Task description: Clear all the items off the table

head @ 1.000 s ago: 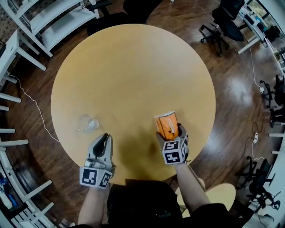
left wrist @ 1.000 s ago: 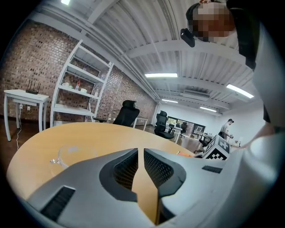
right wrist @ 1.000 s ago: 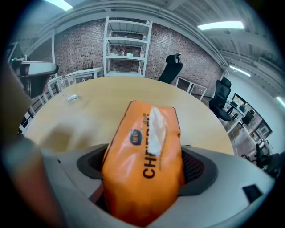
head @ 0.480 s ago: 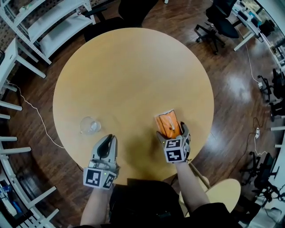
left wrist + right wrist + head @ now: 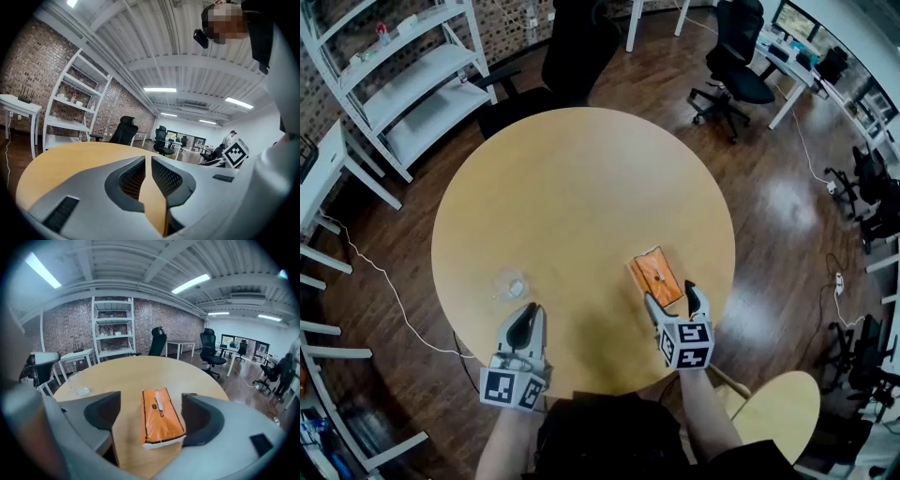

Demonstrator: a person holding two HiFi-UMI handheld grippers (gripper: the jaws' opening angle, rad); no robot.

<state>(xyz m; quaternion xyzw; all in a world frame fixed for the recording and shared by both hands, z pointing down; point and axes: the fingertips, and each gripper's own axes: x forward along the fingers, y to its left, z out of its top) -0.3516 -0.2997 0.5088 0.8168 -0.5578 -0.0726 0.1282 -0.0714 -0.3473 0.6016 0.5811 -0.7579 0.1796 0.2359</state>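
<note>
Right tool (image 5: 674, 296) hung released, jaws just narrowing on nothing, the orange tissue pack (image 5: 656, 274) flat on the bench (image 5: 581, 178) just beyond its tips, while left tool (image 5: 525, 319) stayed clenched, empty.

"How do my two hands stand?"

"Your left grey two-jaw gripper (image 5: 525, 314) points level, straight away from you. Its jaws are drawn almost together, with only a slit between them and nothing in it."

"And the other?"

"Your right grey two-jaw gripper (image 5: 673, 295) tips downward, jaws wide apart. They have just been closing a little, yet the pads press on nothing. Your left forearm (image 5: 502, 441) and right forearm (image 5: 708, 422) reach forward side by side."
</note>
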